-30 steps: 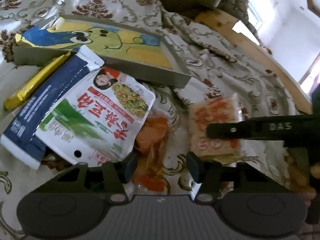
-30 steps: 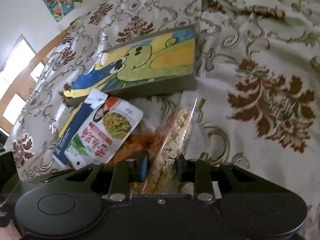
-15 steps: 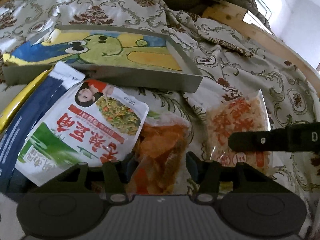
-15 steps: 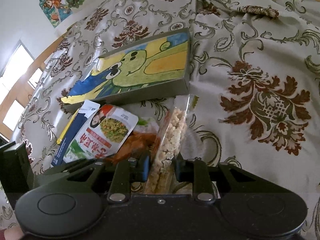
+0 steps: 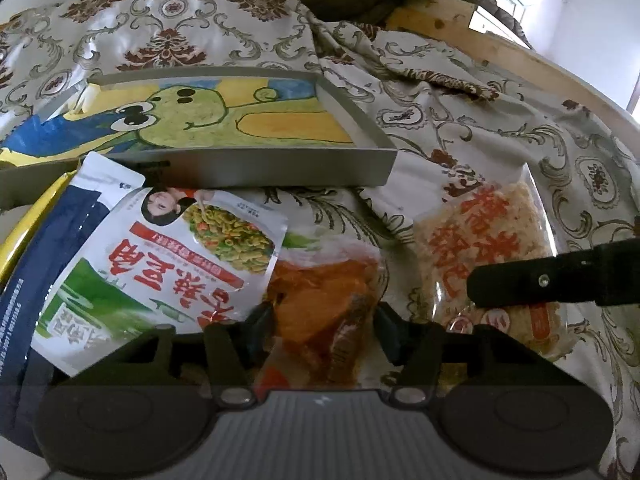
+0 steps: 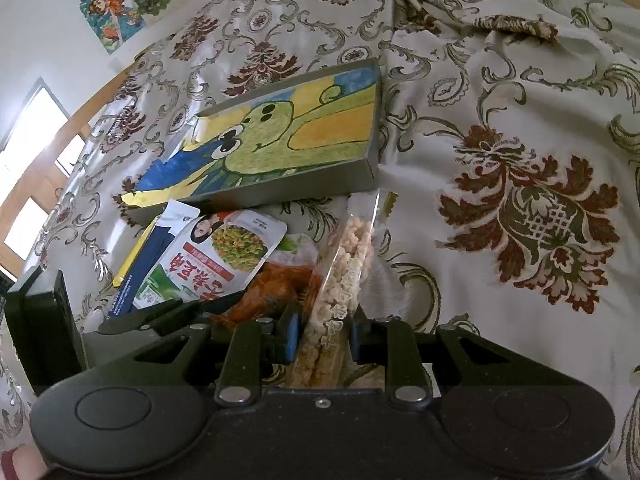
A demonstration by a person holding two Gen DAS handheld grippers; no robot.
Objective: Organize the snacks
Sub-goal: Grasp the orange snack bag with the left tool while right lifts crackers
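Left claw [image 5: 324,328] closing, right claw [image 6: 322,332] clamped shut

My left gripper [image 5: 324,330] is matte black, with a ribbed grey plate nearest me and silver screws on its fingers. My right gripper [image 6: 322,334] is black too, with a blue pad [image 6: 293,332] on one finger.

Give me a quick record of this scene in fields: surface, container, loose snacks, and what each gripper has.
surface: floral bedspread
container: shallow tray with frog drawing inside, no snacks in it
loose snacks: green-and-white pouch, navy packet, yellow packet, all in front of the tray
left gripper: jaws closing around orange snack bag
right gripper: shut on clear puffed-rice pack
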